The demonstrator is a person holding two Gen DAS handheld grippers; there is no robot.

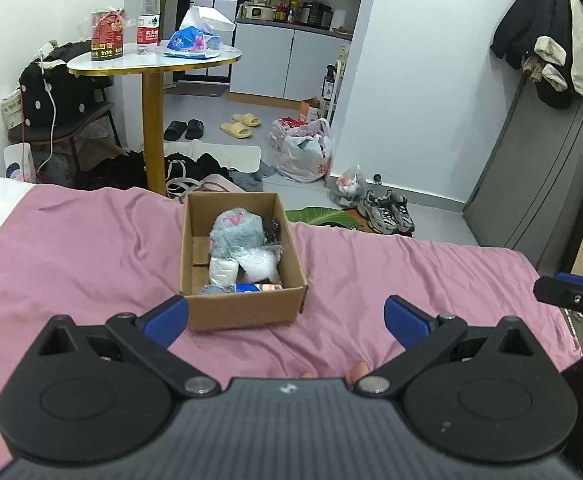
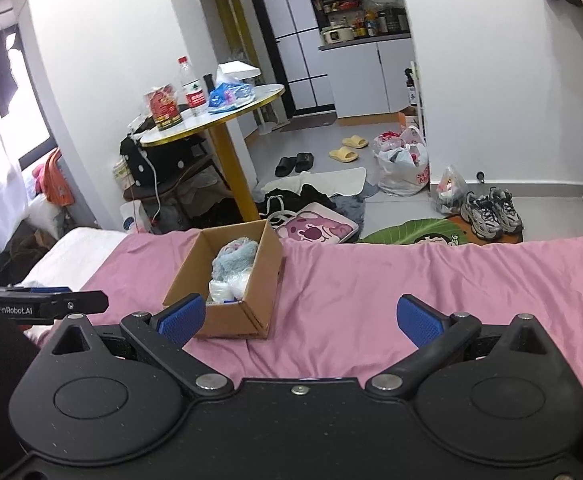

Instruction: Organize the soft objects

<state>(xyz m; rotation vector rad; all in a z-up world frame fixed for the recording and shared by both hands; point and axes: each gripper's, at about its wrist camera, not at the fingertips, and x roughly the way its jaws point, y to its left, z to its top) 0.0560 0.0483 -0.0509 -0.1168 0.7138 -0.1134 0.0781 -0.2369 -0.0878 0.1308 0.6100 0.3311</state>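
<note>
A cardboard box (image 1: 247, 308) stands on the pink bedsheet (image 1: 71, 256). It holds a grey-blue plush toy (image 1: 235, 234), a white rolled item (image 1: 223, 270), a clear crinkled bag (image 1: 261, 264) and small blue items at the near wall. My left gripper (image 1: 285, 318) is open and empty, just short of the box. My right gripper (image 2: 301, 320) is open and empty, with the box (image 2: 231, 324) ahead to its left and the plush toy (image 2: 233, 260) inside. The right gripper's tip shows at the left view's right edge (image 1: 571, 296); the left gripper's shows in the right view (image 2: 51, 302).
Beyond the bed's far edge stands a round table (image 1: 211, 62) on a gold post with a bottle (image 1: 148, 20) and packets. Clothes, slippers (image 1: 240, 124), plastic bags (image 1: 307, 152) and sneakers (image 1: 387, 212) lie on the floor. A dark wardrobe (image 1: 531, 168) stands at right.
</note>
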